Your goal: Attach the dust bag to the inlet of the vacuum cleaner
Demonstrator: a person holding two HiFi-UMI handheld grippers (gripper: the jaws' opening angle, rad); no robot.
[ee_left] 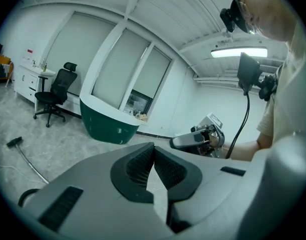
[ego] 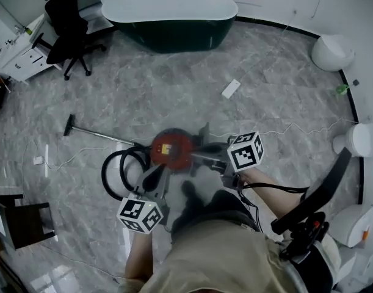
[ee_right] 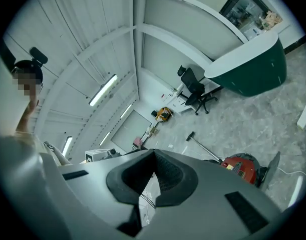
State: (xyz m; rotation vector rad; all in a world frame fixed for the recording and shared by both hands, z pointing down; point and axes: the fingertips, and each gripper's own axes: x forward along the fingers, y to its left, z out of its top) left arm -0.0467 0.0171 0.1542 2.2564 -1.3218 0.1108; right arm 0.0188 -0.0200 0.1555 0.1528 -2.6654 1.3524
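Note:
The red vacuum cleaner (ego: pixel 171 149) sits on the grey floor below me, with a grey lid part (ego: pixel 204 132) standing up at its right. Its black hose (ego: pixel 116 173) loops to the left, and its wand (ego: pixel 97 133) lies out toward the upper left. My left gripper (ego: pixel 155 174) hangs above the hose side, jaws shut (ee_left: pixel 154 149) with nothing between them. My right gripper (ego: pixel 201 157) hovers over the vacuum's right side, also shut (ee_right: pixel 154 151) and holding nothing. The vacuum (ee_right: pixel 241 166) shows beyond the right jaws. I see no dust bag in any view.
A dark green and white tub-shaped counter (ego: pixel 168 14) stands at the back, with a black office chair (ego: pixel 67 26) to its left. A white flat rectangular thing (ego: pixel 231 88) lies on the floor, with thin cables running across it. White round units (ego: pixel 333 50) line the right wall, and a dark stool (ego: pixel 15 221) is at the left.

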